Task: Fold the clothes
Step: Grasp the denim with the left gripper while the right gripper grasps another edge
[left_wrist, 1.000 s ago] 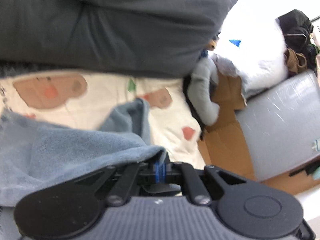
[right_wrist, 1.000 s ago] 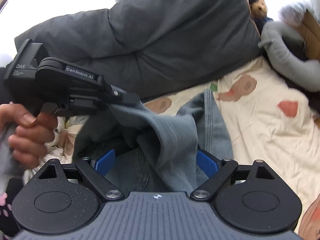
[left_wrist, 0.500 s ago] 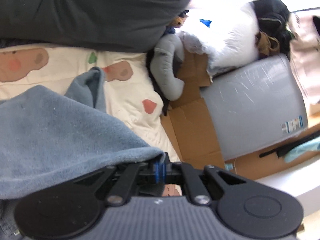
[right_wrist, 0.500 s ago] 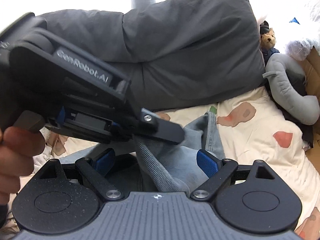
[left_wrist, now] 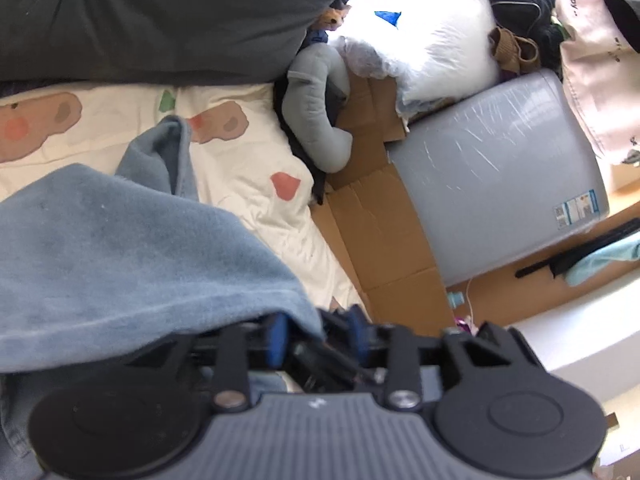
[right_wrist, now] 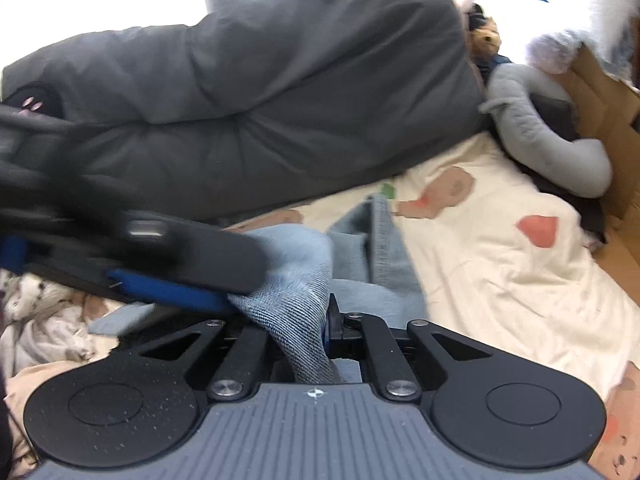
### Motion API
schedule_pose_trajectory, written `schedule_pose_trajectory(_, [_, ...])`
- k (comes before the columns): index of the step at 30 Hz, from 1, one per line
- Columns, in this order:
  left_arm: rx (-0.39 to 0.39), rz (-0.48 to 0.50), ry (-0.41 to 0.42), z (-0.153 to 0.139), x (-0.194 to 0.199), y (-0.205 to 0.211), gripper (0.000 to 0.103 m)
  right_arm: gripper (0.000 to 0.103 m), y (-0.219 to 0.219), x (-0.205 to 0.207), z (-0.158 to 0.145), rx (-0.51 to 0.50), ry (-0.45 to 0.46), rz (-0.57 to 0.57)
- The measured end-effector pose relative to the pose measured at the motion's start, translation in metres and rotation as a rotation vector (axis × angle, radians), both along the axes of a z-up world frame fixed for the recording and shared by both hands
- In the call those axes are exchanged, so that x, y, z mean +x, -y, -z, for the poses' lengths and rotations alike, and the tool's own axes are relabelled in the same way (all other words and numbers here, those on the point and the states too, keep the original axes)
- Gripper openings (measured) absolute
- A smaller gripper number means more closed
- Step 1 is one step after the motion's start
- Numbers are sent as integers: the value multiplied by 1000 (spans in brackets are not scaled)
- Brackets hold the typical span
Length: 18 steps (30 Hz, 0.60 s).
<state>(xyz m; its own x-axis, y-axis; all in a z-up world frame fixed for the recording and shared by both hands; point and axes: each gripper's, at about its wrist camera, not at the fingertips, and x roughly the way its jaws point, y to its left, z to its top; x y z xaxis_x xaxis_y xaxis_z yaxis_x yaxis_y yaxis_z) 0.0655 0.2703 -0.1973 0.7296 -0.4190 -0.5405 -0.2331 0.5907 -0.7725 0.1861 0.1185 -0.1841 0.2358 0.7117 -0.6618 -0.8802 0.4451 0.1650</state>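
Light blue denim jeans (left_wrist: pixel 120 248) lie bunched on a cream printed bedsheet (left_wrist: pixel 248 184). In the left wrist view a fold of them drapes over my left gripper (left_wrist: pixel 316 336), whose blue pads stand apart, so it is open. My right gripper (right_wrist: pixel 326 324) is shut on a lifted fold of the jeans (right_wrist: pixel 296 320), which is pinched between its fingers. The left gripper comes in blurred from the left of the right wrist view, and one of its fingers (right_wrist: pixel 192 248) touches the same fold just above the right one.
A dark grey duvet (right_wrist: pixel 280 92) is piled along the far side of the bed. At the right edge lie a grey plush toy (left_wrist: pixel 316 120), flattened cardboard (left_wrist: pixel 380 232), a grey wrapped case (left_wrist: pixel 500 168) and a white bagged pillow (left_wrist: pixel 432 36).
My right gripper, open around the jeans before, has shut on a fold of them. My left gripper, shut on the denim earlier, has parted its pads. The left gripper has moved closer to the right one.
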Motion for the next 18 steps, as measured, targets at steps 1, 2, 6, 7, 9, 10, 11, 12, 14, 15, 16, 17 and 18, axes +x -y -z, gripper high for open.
schedule_pose_trajectory(1, [2, 1, 0, 0, -3, -1, 43, 3, 3, 4, -1, -7, 1, 13])
schedule_pose_trajectory(2, [9, -5, -3, -1, -7, -3, 47, 2, 7, 8, -2, -15, 2, 26])
schedule_pose_trajectory(6, [40, -30, -33, -1, -23, -15, 57, 2, 26, 24, -10, -43, -5, 61])
schedule_pose_trajectory(7, [51, -35, -49, 0, -25, -18, 57, 2, 32, 27, -11, -50, -7, 70])
schedule_pose_trajectory(9, [75, -49, -74, 1, -31, -24, 57, 2, 47, 34, -14, -62, -17, 97])
schedule_pose_trajectory(10, [88, -58, -87, 3, -33, -27, 57, 2, 55, 37, -15, -68, -21, 111])
schedule_pose_trajectory(11, [100, -68, -103, 5, -36, -30, 57, 2, 63, 41, -16, -71, -28, 126])
schedule_pose_trajectory(12, [113, -78, -118, 7, -38, -33, 57, 2, 72, 44, -17, -74, -34, 141])
schedule_pose_trajectory(14, [142, -99, -151, 11, -42, -39, 57, 2, 89, 52, -20, -80, -43, 176])
schedule_pose_trajectory(15, [156, -112, -169, 13, -43, -42, 57, 2, 98, 56, -21, -83, -48, 199])
schedule_pose_trajectory(16, [169, -123, -188, 16, -45, -45, 57, 2, 107, 61, -22, -87, -57, 225])
schedule_pose_trajectory(17, [182, -134, -207, 19, -46, -48, 57, 2, 116, 65, -23, -89, -65, 251])
schedule_pose_trajectory(18, [195, -145, -225, 22, -48, -51, 57, 2, 126, 69, -23, -91, -70, 277])
